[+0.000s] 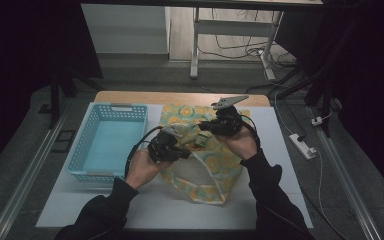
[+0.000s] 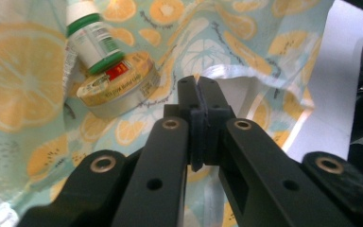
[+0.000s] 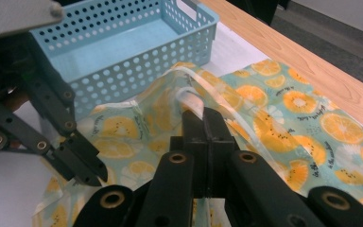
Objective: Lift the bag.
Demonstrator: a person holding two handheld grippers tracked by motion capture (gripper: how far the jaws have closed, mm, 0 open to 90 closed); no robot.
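A bag (image 1: 215, 165) printed with orange slices lies on the white table, its mouth pulled up between my two grippers. My left gripper (image 1: 184, 150) is shut at the bag's left rim, and in the right gripper view its tip (image 3: 89, 178) pinches that edge. My right gripper (image 1: 205, 127) is shut on the clear strip along the bag's (image 3: 312, 123) rim, which runs into its closed jaws (image 3: 203, 118). Past my shut left gripper (image 2: 199, 87), the left gripper view shows a round tin (image 2: 118, 90) against the bag (image 2: 19, 80), with a white bottle with a green band (image 2: 92, 38) leaning on it.
A light blue perforated basket (image 1: 92, 130) stands left of the bag, close to the left gripper, and its wall (image 3: 123, 75) is in the right gripper view. The table's wooden far edge (image 1: 180, 98) runs behind. A power strip (image 1: 302, 146) lies on the floor to the right.
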